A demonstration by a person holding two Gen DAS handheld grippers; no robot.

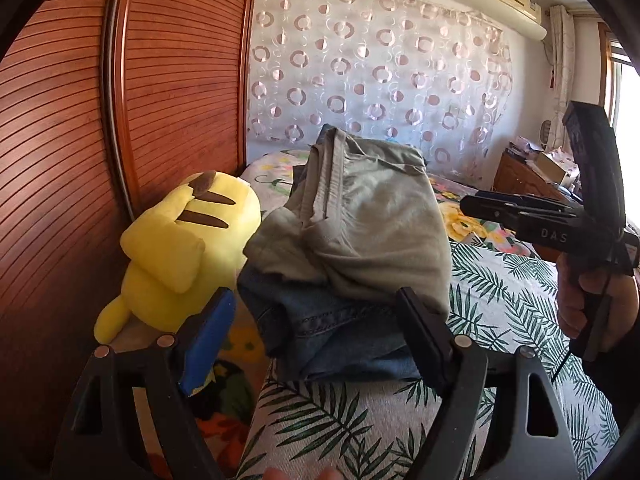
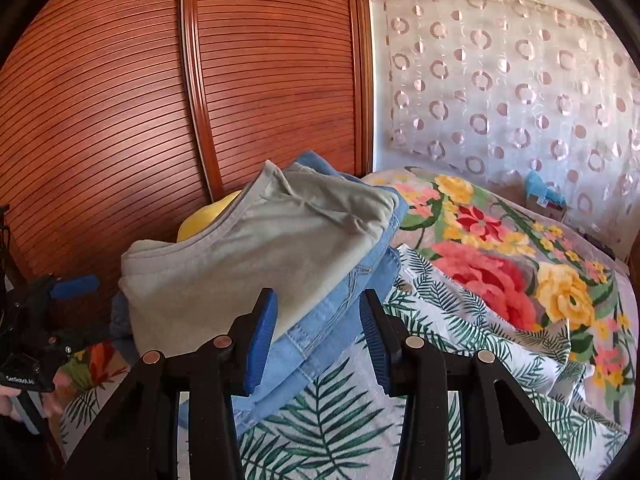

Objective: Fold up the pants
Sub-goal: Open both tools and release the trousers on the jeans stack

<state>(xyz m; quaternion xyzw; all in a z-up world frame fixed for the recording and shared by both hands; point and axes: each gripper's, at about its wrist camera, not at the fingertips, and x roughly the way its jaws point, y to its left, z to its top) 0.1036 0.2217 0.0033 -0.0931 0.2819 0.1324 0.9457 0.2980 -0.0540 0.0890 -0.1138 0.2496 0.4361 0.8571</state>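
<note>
Folded grey-green pants (image 1: 376, 224) lie on top of folded blue jeans (image 1: 336, 340) in a stack on the bed. The stack also shows in the right wrist view, grey pants (image 2: 256, 256) over jeans (image 2: 320, 328). My left gripper (image 1: 316, 324) is open, its fingers on either side of the stack's near end, holding nothing. My right gripper (image 2: 316, 336) is open and empty, just in front of the jeans' edge. In the left wrist view the right gripper (image 1: 532, 216) is at the right, beside the stack.
A yellow plush toy (image 1: 180, 248) lies left of the stack against the wooden slatted wardrobe (image 1: 120, 120). The bed has a leaf-print sheet (image 1: 500, 300) and a floral blanket (image 2: 500, 264). A wooden dresser (image 1: 528, 176) with clutter stands at the far right.
</note>
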